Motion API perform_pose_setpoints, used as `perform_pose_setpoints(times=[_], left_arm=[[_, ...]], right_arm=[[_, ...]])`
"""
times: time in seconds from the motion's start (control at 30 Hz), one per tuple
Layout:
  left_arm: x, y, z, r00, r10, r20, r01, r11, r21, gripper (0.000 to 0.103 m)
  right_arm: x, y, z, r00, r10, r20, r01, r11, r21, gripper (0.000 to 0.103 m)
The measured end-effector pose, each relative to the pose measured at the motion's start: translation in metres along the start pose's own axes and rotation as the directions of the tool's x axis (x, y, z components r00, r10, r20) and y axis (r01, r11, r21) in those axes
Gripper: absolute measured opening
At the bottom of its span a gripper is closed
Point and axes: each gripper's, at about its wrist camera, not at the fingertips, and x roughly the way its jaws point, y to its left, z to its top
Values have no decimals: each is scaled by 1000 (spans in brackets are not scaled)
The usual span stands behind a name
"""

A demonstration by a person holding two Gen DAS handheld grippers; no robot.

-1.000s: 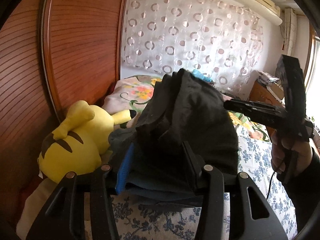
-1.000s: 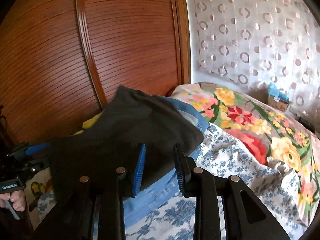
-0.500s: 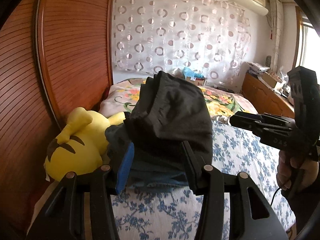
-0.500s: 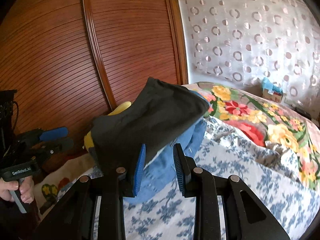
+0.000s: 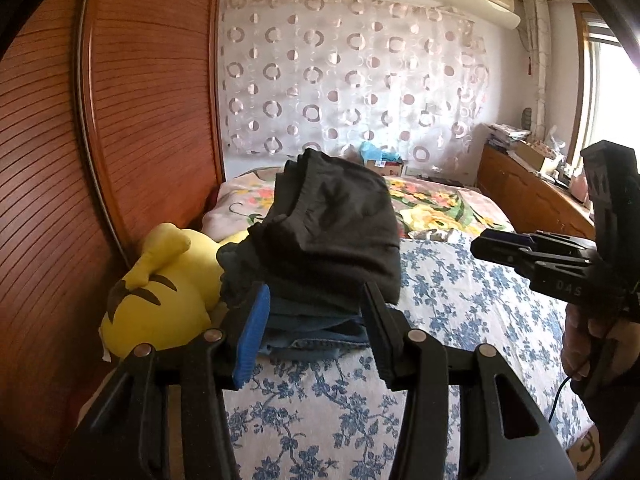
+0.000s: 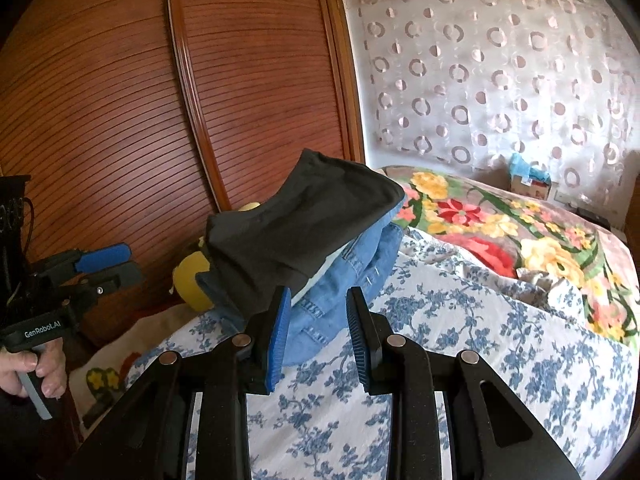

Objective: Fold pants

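Note:
Folded dark pants (image 5: 332, 232) lie on top of folded blue jeans (image 5: 316, 328) on the bed's blue-flowered sheet (image 5: 460, 300). My left gripper (image 5: 315, 292) is just short of the stack's near end. Its jaws are apart and touch no cloth. The right wrist view shows the same dark pants (image 6: 296, 232) over the jeans (image 6: 352, 272). My right gripper (image 6: 319, 292) stands open in front of them with nothing between its fingers. Each gripper shows in the other's view: the right gripper (image 5: 492, 244) off to the stack's right, the left gripper (image 6: 108, 264) off to its left.
A yellow plush toy (image 5: 160, 300) lies against the stack's left side, beside the wooden sliding doors (image 5: 120, 120). A bright flowered blanket (image 5: 432, 208) covers the far half of the bed. A wooden cabinet (image 5: 528, 200) stands at the right. A hand (image 6: 24, 364) holds the left gripper's handle.
Both grippers have drawn back from the stack, which now looks smaller and farther off. The dark pants stay on the jeans. Neither gripper's opening has visibly changed.

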Motion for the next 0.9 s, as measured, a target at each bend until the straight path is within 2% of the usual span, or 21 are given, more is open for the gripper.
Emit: perform_pose_setpoints(times=[0.03, 0.1, 0.13, 0.33, 0.53, 0.57, 0.6, 0.63, 0.67, 0.7, 0.73, 0.77, 0.9], left_arm=[[-2, -1, -2, 1000, -5, -1, 5, 1000, 7, 40], [-3, -4, -4, 1000, -11, -9, 11, 1000, 14, 34], [-4, -5, -6, 1000, -23, -12, 23, 1000, 15, 27], [-13, -14, -15, 998, -52, -18, 53, 998, 32, 12], [-26, -25, -25, 997, -72, -20, 73, 996, 52, 12], [-28, -28, -28, 998, -65, -22, 67, 996, 60, 16], [-31, -29, -29, 997, -72, -21, 74, 995, 63, 34], [-33, -31, -31, 996, -87, -15, 88, 994, 64, 56], [-38, -33, -33, 993, -114, -1, 114, 991, 66, 65], [-41, -35, -36, 991, -130, 6, 129, 989, 68, 80], [-46, -38, -38, 991, -136, 17, 134, 988, 74, 87], [-48, -41, -40, 991, -135, 24, 133, 988, 82, 88], [-62, -53, -46, 986, -155, 55, 149, 983, 103, 102]], right_arm=[[-2, 1, -1, 1000, -1, 1, 1, 1000, 0, 30], [-7, 3, -4, 1000, -2, 5, 2, 1000, 0, 30], [-9, 3, -5, 1000, -3, 6, 3, 1000, 1, 30], [-23, 9, -15, 1000, -15, 15, 15, 1000, 10, 30], [-44, 16, -29, 999, -45, 30, 44, 999, 18, 30], [-47, 17, -31, 998, -51, 33, 50, 998, 21, 30], [-51, 18, -34, 998, -58, 37, 58, 998, 26, 30], [-55, 20, -37, 997, -65, 41, 63, 997, 32, 30], [-59, 21, -40, 997, -69, 44, 68, 997, 35, 30], [-65, 24, -43, 996, -78, 48, 76, 996, 37, 30], [-69, 26, -46, 995, -85, 51, 83, 996, 39, 30], [-73, 28, -49, 994, -92, 56, 90, 995, 41, 31], [-91, 38, -64, 989, -130, 66, 126, 990, 55, 42]])
